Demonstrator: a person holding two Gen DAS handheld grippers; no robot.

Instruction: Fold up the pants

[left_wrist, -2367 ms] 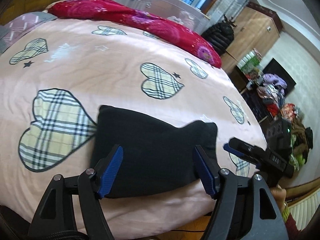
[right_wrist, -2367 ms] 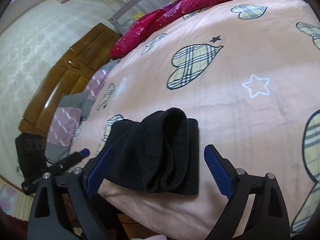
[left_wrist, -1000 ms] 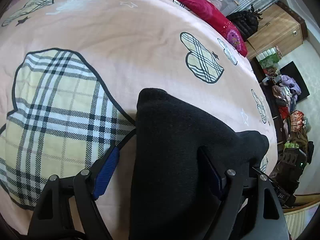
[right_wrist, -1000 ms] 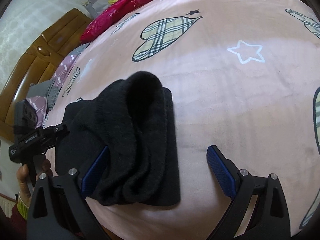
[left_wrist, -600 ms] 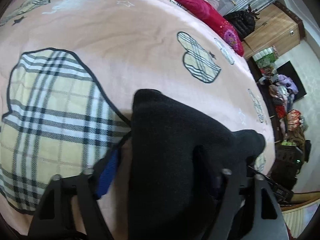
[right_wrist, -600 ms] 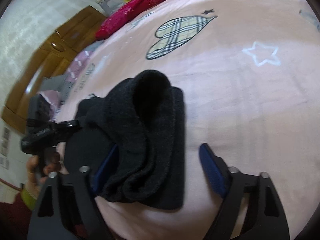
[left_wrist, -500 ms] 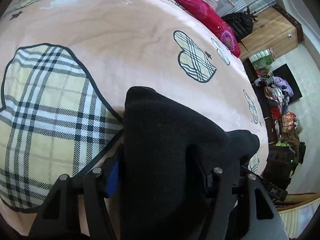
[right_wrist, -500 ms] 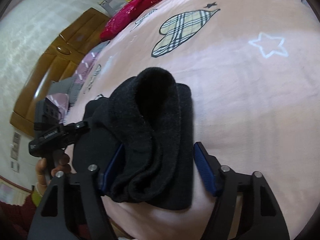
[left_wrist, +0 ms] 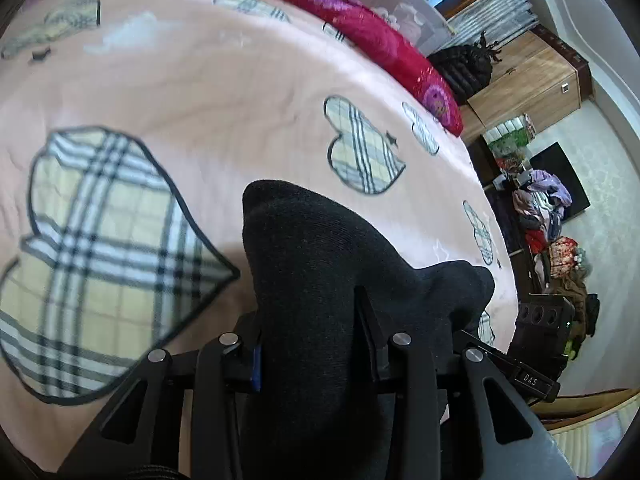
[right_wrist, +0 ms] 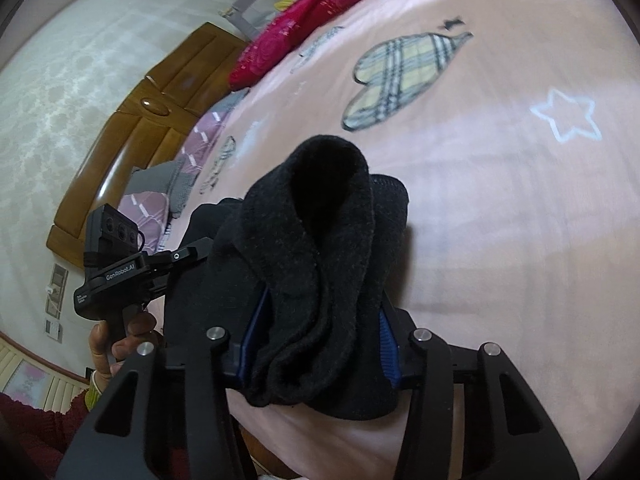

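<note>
Left wrist view: the left tongs (left_wrist: 316, 344) are closed tight on the near end of the pants (left_wrist: 320, 264), a thick black bundle already folded several times over. The fabric bulges up between the two fingers and hides most of the pads. The bundle lies at the near edge of the bed (left_wrist: 200, 92), beside a large plaid heart. The grip looks deep, which I judge good: a shallow pinch would catch only the top layer and let the lower ones slide open.

Right wrist view: the right tongs (right_wrist: 316, 340) are also clamped on the pants (right_wrist: 320, 240), at the other end, where the stacked folded edges curl up into a hump. Blue pads show on both sides, pressed into the cloth. The left tongs (right_wrist: 188, 254) sit at the far end of the same bundle, held in a hand (right_wrist: 120, 340).

With both ends held, the step appears to be lifting or shifting the folded bundle. To do it well, raise both ends together and level, and keep them the same way apart so the middle neither sags nor stretches. Move slowly, because thick knit layers slip easily, and set it flat before releasing.
</note>
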